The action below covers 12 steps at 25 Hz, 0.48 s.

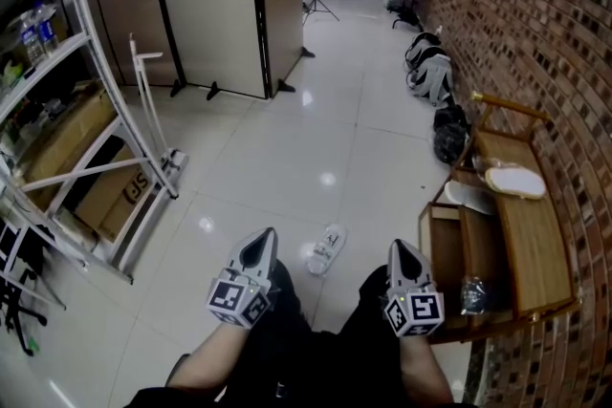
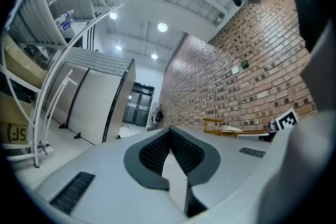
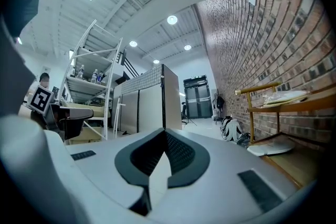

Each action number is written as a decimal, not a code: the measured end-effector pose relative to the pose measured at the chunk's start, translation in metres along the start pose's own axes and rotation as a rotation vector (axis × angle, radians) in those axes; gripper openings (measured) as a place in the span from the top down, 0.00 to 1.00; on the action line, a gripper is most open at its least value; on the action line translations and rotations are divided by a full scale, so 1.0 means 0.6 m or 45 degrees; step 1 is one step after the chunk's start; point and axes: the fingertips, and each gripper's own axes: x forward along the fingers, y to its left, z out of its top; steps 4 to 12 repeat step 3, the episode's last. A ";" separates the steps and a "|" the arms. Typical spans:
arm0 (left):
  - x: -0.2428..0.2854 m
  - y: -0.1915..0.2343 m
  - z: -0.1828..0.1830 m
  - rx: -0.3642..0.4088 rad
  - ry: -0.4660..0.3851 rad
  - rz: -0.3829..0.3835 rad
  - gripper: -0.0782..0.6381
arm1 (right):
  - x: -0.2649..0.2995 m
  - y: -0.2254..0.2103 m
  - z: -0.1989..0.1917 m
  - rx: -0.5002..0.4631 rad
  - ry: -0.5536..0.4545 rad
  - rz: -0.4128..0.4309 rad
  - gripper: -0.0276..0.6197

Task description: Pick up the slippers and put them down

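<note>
Seated person's left gripper (image 1: 264, 237) and right gripper (image 1: 398, 247) hover above the knees, jaws closed on nothing, apparently at rest; one white slipper (image 1: 327, 248) lies on the tiled floor (image 1: 287, 158) between them; a pale slipper-like thing (image 1: 514, 180) sits on the wooden rack (image 1: 535, 248).

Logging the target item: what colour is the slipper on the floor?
White; the slipper shows best in the head view.

Grey left claw (image 1: 263, 239) and right claw (image 1: 398, 250), black-lined, square-marker cubes (image 1: 237, 299), dark trousers (image 1: 316, 349)
</note>
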 end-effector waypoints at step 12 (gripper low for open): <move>-0.002 0.001 0.000 -0.043 -0.004 -0.007 0.89 | -0.004 0.003 -0.001 0.004 0.007 -0.008 0.95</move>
